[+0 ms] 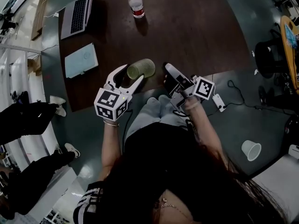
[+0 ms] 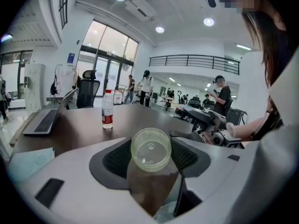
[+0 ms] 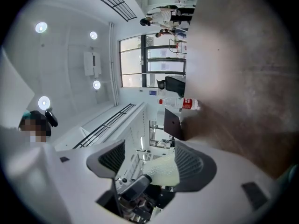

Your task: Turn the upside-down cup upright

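Note:
A translucent pale-green cup (image 1: 144,68) is near the front edge of the dark brown table (image 1: 196,31). It is tilted, with its base turned toward the left gripper's camera (image 2: 150,149). My left gripper (image 1: 133,72) has one pad on each side of the cup and presses on it (image 2: 150,139). Whether the cup touches the table I cannot tell. My right gripper (image 1: 167,76) is just right of the cup and rolled onto its side. Its jaws stand apart with nothing between the pads (image 3: 152,155). In the right gripper view the cup (image 3: 161,171) shows beyond them.
A water bottle (image 1: 136,3) stands at the far edge of the table. A laptop (image 1: 78,13) and a white notebook (image 1: 81,59) lie at the left. A paper cup (image 1: 251,150) and a cable with a small box (image 1: 218,101) are on the floor. Someone's legs (image 1: 28,115) are at the left.

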{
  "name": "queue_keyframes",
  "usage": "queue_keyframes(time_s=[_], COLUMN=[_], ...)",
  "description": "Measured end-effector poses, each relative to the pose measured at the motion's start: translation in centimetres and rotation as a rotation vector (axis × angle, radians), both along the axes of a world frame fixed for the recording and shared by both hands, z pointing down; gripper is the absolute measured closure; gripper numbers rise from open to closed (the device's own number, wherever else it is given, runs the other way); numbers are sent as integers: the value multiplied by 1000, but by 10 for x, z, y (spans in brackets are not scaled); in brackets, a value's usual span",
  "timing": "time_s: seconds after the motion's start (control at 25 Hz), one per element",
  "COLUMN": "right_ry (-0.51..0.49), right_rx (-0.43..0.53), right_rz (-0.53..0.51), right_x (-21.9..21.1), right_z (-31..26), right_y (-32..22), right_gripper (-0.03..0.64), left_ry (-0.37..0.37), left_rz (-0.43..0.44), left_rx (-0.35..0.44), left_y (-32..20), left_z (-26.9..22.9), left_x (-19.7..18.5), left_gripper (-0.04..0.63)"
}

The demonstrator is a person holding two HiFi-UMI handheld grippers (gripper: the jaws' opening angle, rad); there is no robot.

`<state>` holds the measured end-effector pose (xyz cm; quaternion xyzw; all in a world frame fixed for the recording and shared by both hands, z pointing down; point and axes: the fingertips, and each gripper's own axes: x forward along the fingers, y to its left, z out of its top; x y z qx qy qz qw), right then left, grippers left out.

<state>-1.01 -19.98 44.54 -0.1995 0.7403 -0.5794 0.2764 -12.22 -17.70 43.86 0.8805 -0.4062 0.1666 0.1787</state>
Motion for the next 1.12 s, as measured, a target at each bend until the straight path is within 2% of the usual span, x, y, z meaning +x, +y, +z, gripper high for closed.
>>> queue_keyframes(time_s=[0.08, 0.24, 0.4, 0.64, 0.96, 1.12], right_ry=[35, 119, 167, 178, 160, 151], right_rx=[20, 50, 74, 84, 73, 70], right_rz=[1, 33, 49, 57, 68, 69], right_x=[0, 3, 4, 6, 8, 9], right_z=[1, 5, 6, 8, 9, 9], right_y=[2, 5, 6, 8, 11, 11], right_gripper=[286, 459, 560, 595, 600, 600], left_ry=[-43, -127, -204, -332, -474, -502], left_rz=[16, 60, 103, 159, 230, 250], left_rx=[-11, -37, -70, -110, -155, -166], left_y=[0, 1, -1, -2, -1, -1], left_z=[7, 22, 35, 59, 83, 92], left_x=[1, 4, 6, 7, 5, 7], left_gripper=[321, 321, 321, 321, 321, 321])
